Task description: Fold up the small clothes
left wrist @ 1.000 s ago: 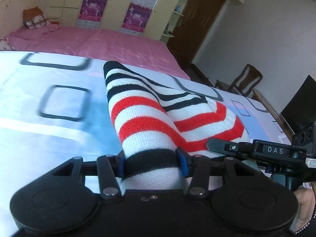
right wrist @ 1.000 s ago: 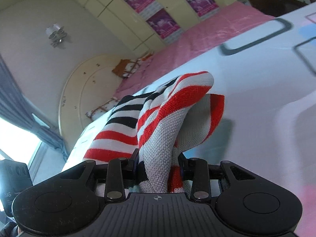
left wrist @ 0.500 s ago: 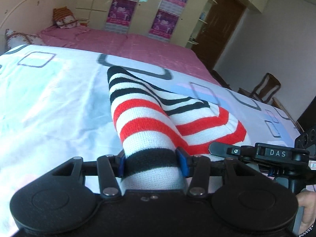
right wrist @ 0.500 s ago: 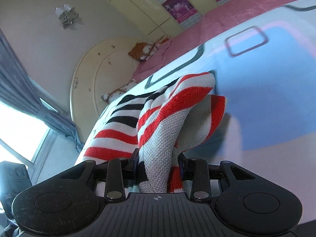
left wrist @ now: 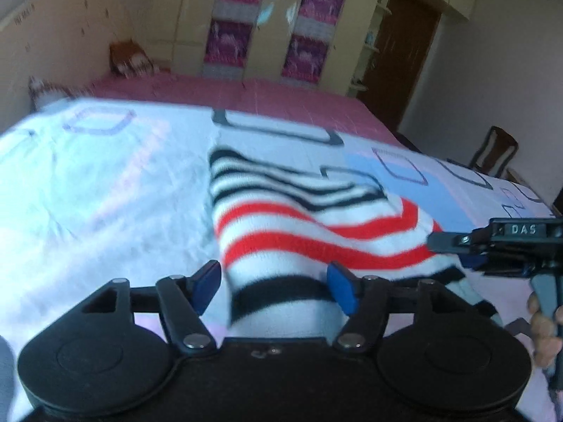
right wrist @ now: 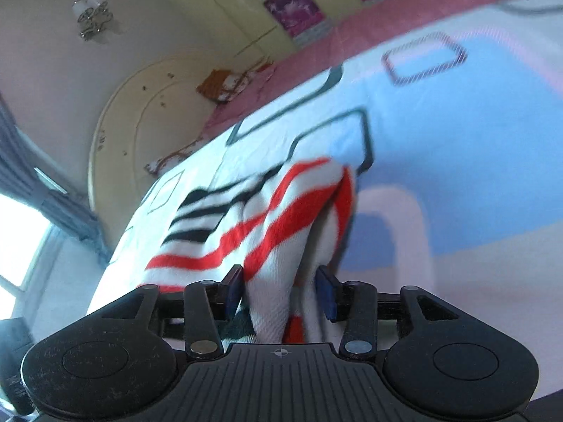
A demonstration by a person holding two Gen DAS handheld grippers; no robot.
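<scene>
A small knitted garment with red, black and white stripes [left wrist: 299,225] lies folded on the patterned bedsheet [left wrist: 105,183]. My left gripper [left wrist: 276,288] is open, its blue pads standing apart on either side of the garment's near edge. The garment also shows in the right wrist view [right wrist: 267,225]. My right gripper [right wrist: 279,292] is open too, its pads spread beside the bunched fold. The right gripper also shows at the right edge of the left wrist view [left wrist: 468,246], at the garment's right corner.
The pink bed cover [left wrist: 246,91] lies beyond the sheet, with pillows [left wrist: 130,59] at the headboard. Wardrobes with purple posters [left wrist: 302,45], a brown door [left wrist: 401,59] and a wooden chair [left wrist: 492,151] stand behind. A window with curtains [right wrist: 21,211] is at left.
Both grippers have opened and let go of the striped garment, which has settled flatter onto the sheet. Both views have shifted and are blurred by motion.
</scene>
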